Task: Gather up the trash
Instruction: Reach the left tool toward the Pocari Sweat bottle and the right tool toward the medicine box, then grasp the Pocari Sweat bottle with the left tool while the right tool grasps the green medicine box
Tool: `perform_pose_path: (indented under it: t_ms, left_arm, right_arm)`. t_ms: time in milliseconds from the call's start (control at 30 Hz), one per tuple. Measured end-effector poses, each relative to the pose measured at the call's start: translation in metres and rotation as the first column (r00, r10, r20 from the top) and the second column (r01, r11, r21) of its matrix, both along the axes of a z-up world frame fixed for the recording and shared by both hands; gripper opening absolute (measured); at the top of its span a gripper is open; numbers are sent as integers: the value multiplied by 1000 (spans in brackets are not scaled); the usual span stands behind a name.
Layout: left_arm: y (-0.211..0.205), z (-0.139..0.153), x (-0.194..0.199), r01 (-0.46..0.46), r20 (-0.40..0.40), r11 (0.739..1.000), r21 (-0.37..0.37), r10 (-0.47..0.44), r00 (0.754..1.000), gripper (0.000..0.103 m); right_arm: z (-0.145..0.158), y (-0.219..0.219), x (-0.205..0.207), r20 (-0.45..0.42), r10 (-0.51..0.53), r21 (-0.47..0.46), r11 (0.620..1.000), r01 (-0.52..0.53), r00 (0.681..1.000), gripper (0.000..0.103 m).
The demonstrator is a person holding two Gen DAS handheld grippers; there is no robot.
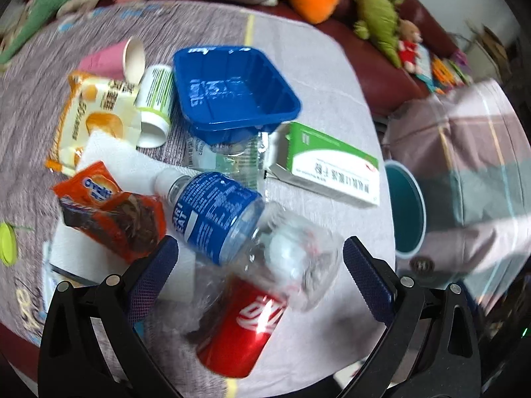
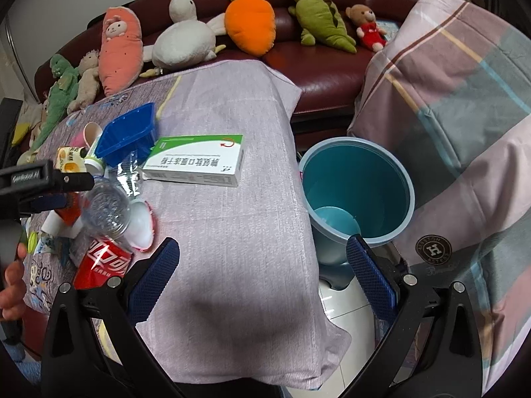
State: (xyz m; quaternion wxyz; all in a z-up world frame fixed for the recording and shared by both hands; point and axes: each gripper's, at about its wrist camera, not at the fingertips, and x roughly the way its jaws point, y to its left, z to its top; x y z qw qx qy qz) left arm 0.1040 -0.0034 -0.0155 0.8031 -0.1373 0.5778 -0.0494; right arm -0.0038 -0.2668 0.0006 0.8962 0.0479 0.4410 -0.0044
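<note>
Left gripper (image 1: pixel 260 265) hangs steeply over the heap, jaws spread wide with nothing pinched. Between its blue pads lies a clear plastic bottle with a blue label (image 1: pixel 215 212), long axis running from its white cap at upper left down toward the right pad, the crumpled clear base resting on a red cola can (image 1: pixel 244 328). The can lies on its side, slanting toward the lower left (its far end hidden under the bottle).

Right gripper (image 2: pixel 264 258) is wide open too, holding nothing, over bare lilac tablecloth (image 2: pixel 232 232). Plenty of free cloth there, right up to the table's right edge. Just past that edge, on the floor, stands the teal bin (image 2: pixel 358 185), mouth open.

Around the bottle it is crowded: an orange snack wrapper (image 1: pixel 109 212) and white paper towel (image 1: pixel 119 156) to the left, a blue plastic tray (image 1: pixel 232 89) beyond, a green-and-white medicine box (image 1: pixel 328 165) toward the bin. Plush toys (image 2: pixel 249 23) line the sofa behind.
</note>
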Motion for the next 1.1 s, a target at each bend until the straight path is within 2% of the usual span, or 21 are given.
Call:
perform_pose_path:
  t_ms: [100, 433, 600, 633, 733, 833, 967, 1000, 1100]
  left_arm:
    - [-3, -11, 10, -42, -56, 999, -6, 42, 998, 99]
    - [-10, -26, 26, -112, -78, 990, 89, 119, 990, 100]
    - [0, -33, 31, -161, -74, 986, 45, 165, 984, 98]
    - [0, -31, 29, -153, -54, 986, 61, 157, 986, 91]
    - [-1, -30, 24, -101, -38, 990, 97, 105, 994, 80]
    - [2, -31, 20, -78, -43, 992, 100, 83, 996, 76]
    - [-3, -36, 17, -55, -48, 990, 133, 62, 997, 79]
    - [-6, -38, 19, -51, -58, 989, 138, 59, 997, 83]
    - [-12, -53, 19, -19, -124, 992, 125, 35, 992, 86]
  right_arm:
    - [-5, -6, 10, -14, 6, 9, 1000, -5, 1000, 97]
    - [-12, -10, 41, -46, 61, 15, 998, -60, 997, 97]
    - [-17, -8, 48, -59, 79, 38, 996, -76, 995, 97]
    - [-18, -8, 48, -63, 83, 45, 996, -81, 995, 97]
    - [-20, -7, 48, -68, 92, 48, 995, -89, 993, 97]
    - [-23, -8, 49, -78, 93, 56, 994, -89, 993, 97]
    - [-24, -7, 51, -83, 97, 66, 994, -92, 992, 97]
    - [-24, -6, 52, -84, 101, 65, 993, -95, 991, 97]
    - [-24, -2, 56, -91, 123, 58, 991, -118, 988, 97]
